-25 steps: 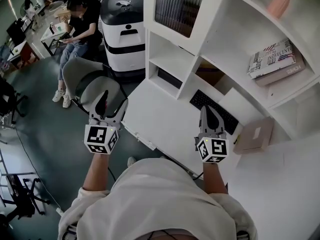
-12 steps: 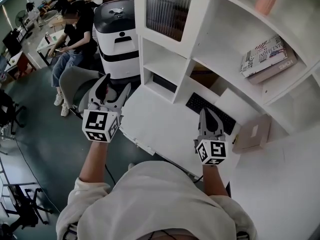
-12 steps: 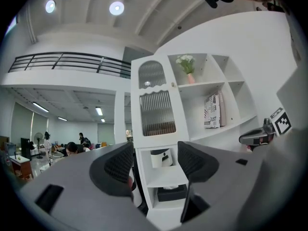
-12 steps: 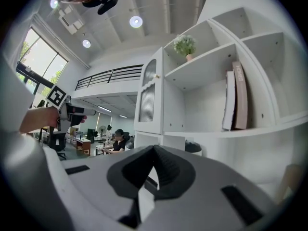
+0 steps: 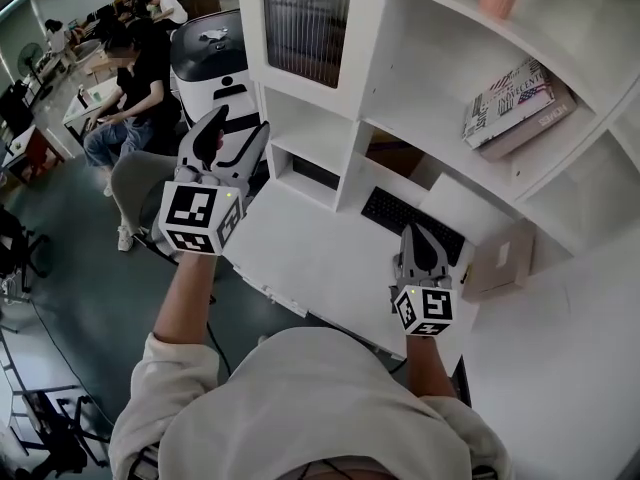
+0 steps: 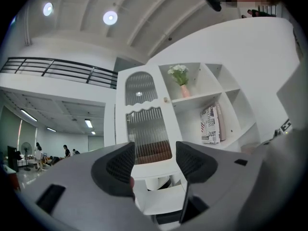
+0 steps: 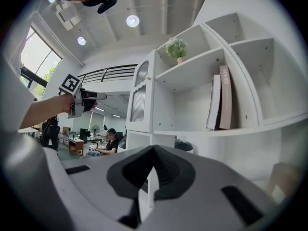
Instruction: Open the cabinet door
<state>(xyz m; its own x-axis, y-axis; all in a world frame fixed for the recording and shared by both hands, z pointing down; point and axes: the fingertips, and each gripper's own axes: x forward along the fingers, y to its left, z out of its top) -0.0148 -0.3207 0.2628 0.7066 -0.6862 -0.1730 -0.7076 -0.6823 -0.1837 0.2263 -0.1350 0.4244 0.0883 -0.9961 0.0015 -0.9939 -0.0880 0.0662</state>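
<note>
Overhead, the head view sets the left tool raised beside the desk, short of the closed ribbed-glass cabinet door at the shelf unit's upper left, and the right tool low by the keyboard. Only the left gripper view shows that door face-on through the left tool's released jaws, its knob on the right edge, while the right gripper view shows the right tool clenched on nothing. Since a second ago the left tool has climbed from the desk's edge toward the door, its jaws just narrowing slightly with nothing between them; the right tool stays over the desk.
</note>
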